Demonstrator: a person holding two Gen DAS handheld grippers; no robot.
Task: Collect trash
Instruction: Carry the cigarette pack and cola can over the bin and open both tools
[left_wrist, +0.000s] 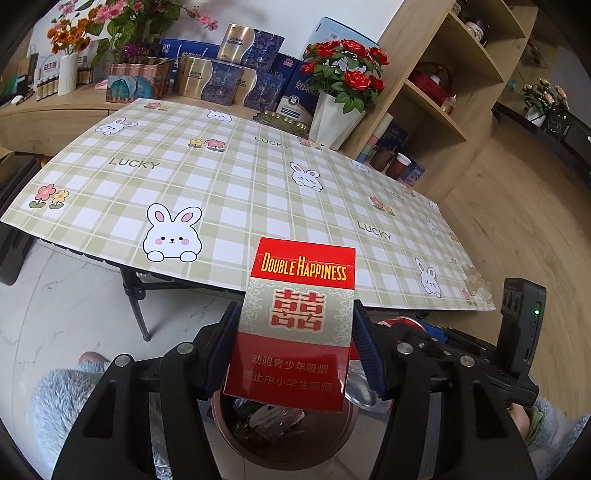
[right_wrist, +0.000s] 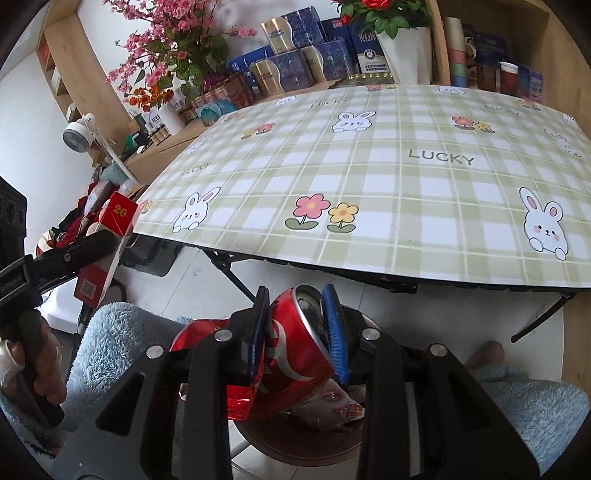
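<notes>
left gripper (left_wrist: 295, 347) clamped on cigarette pack (left_wrist: 299, 317), long axis upright, centre bottom of frame, brown bin (left_wrist: 284, 435) directly under it. right gripper (right_wrist: 299, 332) squeezed shut on crushed red can (right_wrist: 291, 354), lower centre, bin (right_wrist: 295, 439) rim just below it. both loads sit over the bin, off the table (left_wrist: 221, 177); looks like release is next.

We saw both views bright and evenly lit, with soft daylight and faint shadows. Fisheye distortion bent the surface (left_wrist: 221, 177) edges, corners darkened to black, and focus stayed mostly sharp.
</notes>
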